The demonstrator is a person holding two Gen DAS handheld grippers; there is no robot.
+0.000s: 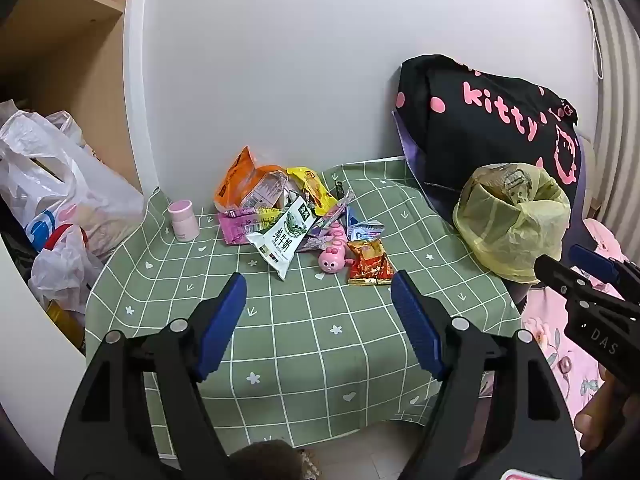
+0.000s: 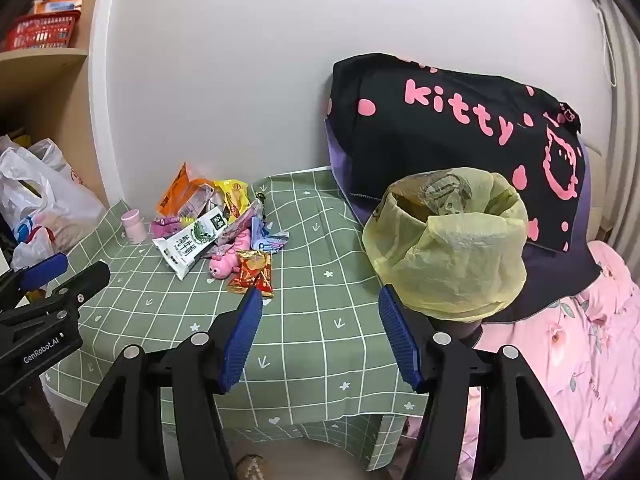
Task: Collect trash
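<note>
A heap of wrappers lies at the back of the green checked tablecloth [image 1: 304, 332]: an orange bag [image 1: 244, 182], a yellow wrapper [image 1: 314, 188], a white milk pouch [image 1: 284, 236], a red-gold wrapper [image 1: 370, 266]. The pouch [image 2: 192, 242] and red wrapper [image 2: 252, 272] also show in the right wrist view. A bin lined with a yellow bag [image 1: 512, 216] stands at the table's right edge, close ahead of my right gripper [image 2: 320, 300] in its view [image 2: 452, 240]. My left gripper [image 1: 320, 284] is open and empty, short of the heap. The right gripper is open and empty.
A pink caterpillar toy [image 1: 334, 258] and a small pink jar [image 1: 183, 220] sit among the heap. A black "kitty" pillow [image 1: 488, 120] leans behind the bin. White plastic bags [image 1: 52, 184] stand left of the table. Pink floral bedding [image 2: 568, 344] lies at the right.
</note>
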